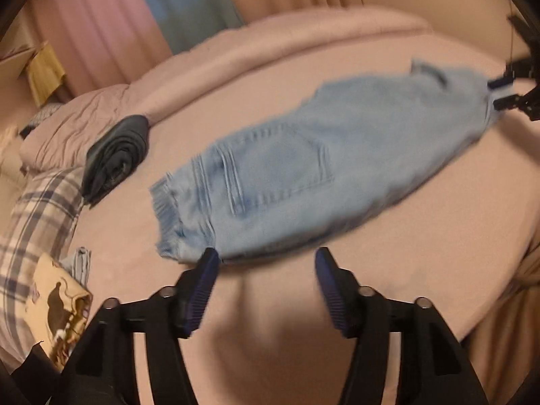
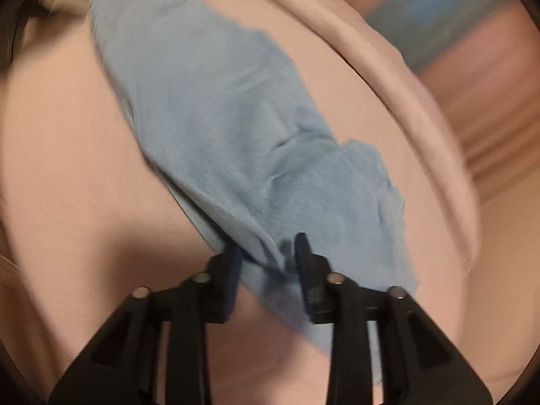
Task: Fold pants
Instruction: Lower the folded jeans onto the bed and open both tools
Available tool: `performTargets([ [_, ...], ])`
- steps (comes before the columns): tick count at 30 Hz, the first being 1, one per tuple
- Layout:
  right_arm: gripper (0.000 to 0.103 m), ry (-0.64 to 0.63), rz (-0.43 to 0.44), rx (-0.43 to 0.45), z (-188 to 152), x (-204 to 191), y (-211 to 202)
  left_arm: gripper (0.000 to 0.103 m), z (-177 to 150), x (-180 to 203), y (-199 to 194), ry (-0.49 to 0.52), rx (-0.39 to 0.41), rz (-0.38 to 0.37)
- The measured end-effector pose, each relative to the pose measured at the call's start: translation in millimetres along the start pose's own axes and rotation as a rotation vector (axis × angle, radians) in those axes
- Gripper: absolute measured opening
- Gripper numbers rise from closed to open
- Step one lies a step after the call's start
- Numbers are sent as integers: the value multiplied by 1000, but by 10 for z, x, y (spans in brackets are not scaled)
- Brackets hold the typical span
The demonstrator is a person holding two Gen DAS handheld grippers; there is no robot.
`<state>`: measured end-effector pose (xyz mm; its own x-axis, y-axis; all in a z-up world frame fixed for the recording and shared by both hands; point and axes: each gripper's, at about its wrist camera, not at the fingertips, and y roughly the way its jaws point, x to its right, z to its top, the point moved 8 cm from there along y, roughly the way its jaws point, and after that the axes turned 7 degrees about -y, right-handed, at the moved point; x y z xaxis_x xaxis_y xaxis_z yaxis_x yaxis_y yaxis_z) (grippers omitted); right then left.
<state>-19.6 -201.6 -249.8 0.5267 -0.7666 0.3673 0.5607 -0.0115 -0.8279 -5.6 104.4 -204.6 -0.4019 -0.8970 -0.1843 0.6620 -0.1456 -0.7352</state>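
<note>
The jeans [image 1: 303, 175] lie lengthwise on the bed [image 1: 270, 303], seemingly folded once; cross folds remain. Left gripper [image 1: 266, 256] jaws gape empty; right gripper [image 2: 268, 246] pinches the hem.

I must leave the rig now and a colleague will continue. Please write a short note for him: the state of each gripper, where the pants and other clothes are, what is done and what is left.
Left gripper: open, holding nothing, at the near edge of the light blue jeans by the waistband end.
Right gripper: jaws set around the jeans' leg end, not fully shut; firm grip cannot be confirmed.
Jeans lie lengthwise on the pink bed, back pocket up, legs apparently laid together.
A dark folded garment sits near the pillows.
Left: fold the jeans across their length and place them.
</note>
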Motion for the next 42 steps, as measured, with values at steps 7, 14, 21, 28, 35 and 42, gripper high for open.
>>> performTargets([
  [7, 44, 753, 17, 49, -739, 1308, -297, 64, 533, 477, 0, -74, 60, -164],
  [14, 48, 1151, -37, 12, -1811, 2185, -301, 64, 909, 1190, 391, -62, 32, -283],
  [21, 45, 1257, 310, 59, -1697, 2233, 163, 64, 1190, 1678, 712, -125, -43, -383],
  [28, 4, 968, 131, 176, -1220, 2222, -388, 64, 1195, 1932, 898, -61, -103, -389],
  [35, 19, 795, -96, -150, -1478, 2199, 199, 64, 1093, 2023, 1000, -29, -129, -366],
  [42, 43, 1019, -18, 73, -1238, 2220, -400, 65, 1059, 2008, 996, -22, -119, -372],
])
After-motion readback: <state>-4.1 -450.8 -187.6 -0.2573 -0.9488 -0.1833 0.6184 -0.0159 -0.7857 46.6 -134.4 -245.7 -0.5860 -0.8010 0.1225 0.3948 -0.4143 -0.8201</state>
